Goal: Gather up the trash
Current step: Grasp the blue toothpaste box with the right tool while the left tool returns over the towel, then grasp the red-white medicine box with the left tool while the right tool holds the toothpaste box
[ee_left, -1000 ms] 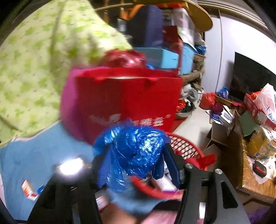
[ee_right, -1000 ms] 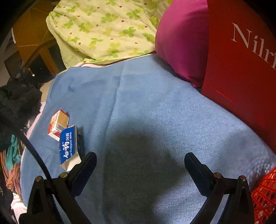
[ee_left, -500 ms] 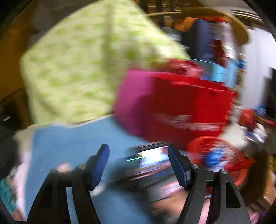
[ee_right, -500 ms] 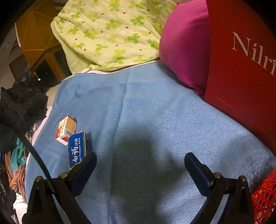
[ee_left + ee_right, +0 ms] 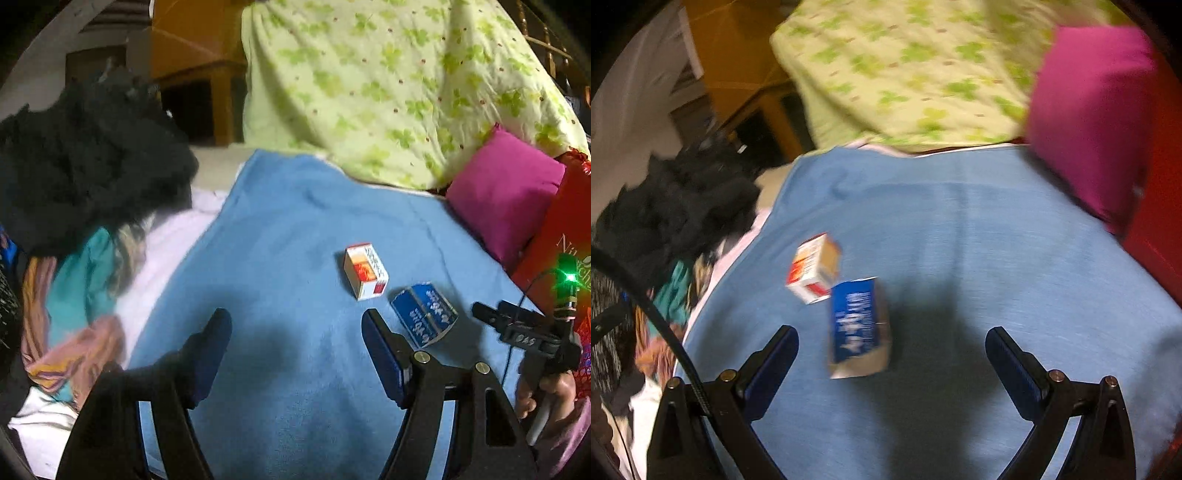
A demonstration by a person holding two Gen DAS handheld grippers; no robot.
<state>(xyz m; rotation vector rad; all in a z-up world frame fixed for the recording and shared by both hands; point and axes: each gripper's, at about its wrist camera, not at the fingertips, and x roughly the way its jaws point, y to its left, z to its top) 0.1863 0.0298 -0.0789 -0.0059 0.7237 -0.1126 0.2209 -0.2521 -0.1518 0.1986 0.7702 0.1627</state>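
Observation:
Two small cartons lie on a blue blanket (image 5: pixel 295 229): a white, orange and red box (image 5: pixel 365 270) (image 5: pixel 813 267) and a blue box with white writing (image 5: pixel 424 314) (image 5: pixel 857 326). My left gripper (image 5: pixel 295 347) is open and empty, low over the blanket, with both boxes ahead to its right. My right gripper (image 5: pixel 892 365) is open and empty; the blue box lies just ahead, nearer its left finger. The right gripper's body (image 5: pixel 532 332) with a green light shows at the right edge of the left wrist view.
A green-patterned quilt (image 5: pixel 388 85) and a magenta pillow (image 5: pixel 506 195) lie at the back. A red paper bag (image 5: pixel 561 251) stands at the right. A pile of dark and coloured clothes (image 5: pixel 85 177) lies at the left bed edge.
My left gripper let go of the blue foil wrapper over the red basket and swung left to face the blanket. My right gripper moved left and closer to the two boxes.

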